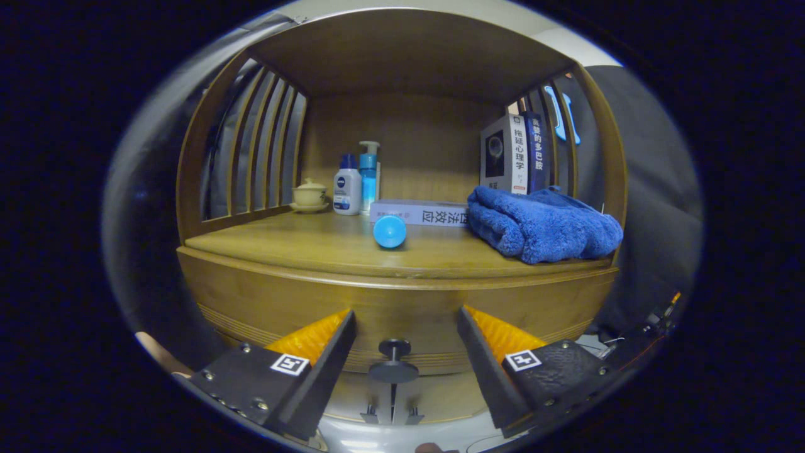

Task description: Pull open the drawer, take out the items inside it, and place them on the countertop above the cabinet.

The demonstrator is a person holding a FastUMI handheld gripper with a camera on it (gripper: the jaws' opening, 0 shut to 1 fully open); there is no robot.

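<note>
- The gripper (402,327) is spread wide, nothing pinched, its two fingers either side of the drawer's small dark round knob (394,362) without touching it.
- The curved wooden drawer front (390,302) sits flush in the cabinet, shut.
- Just above it, the brown wooden table (302,242) carries a bright blue ball-like object (389,231) near the middle and a folded fluffy blue towel (542,225) to the right.
- Behind the ball lies a pale flat book (418,212); two upright books (516,154) stand behind the towel.
- Against the back panel: a white bottle with blue cap (347,187), a blue pump bottle (368,173), a small cream lidded teacup (310,194).
</note>
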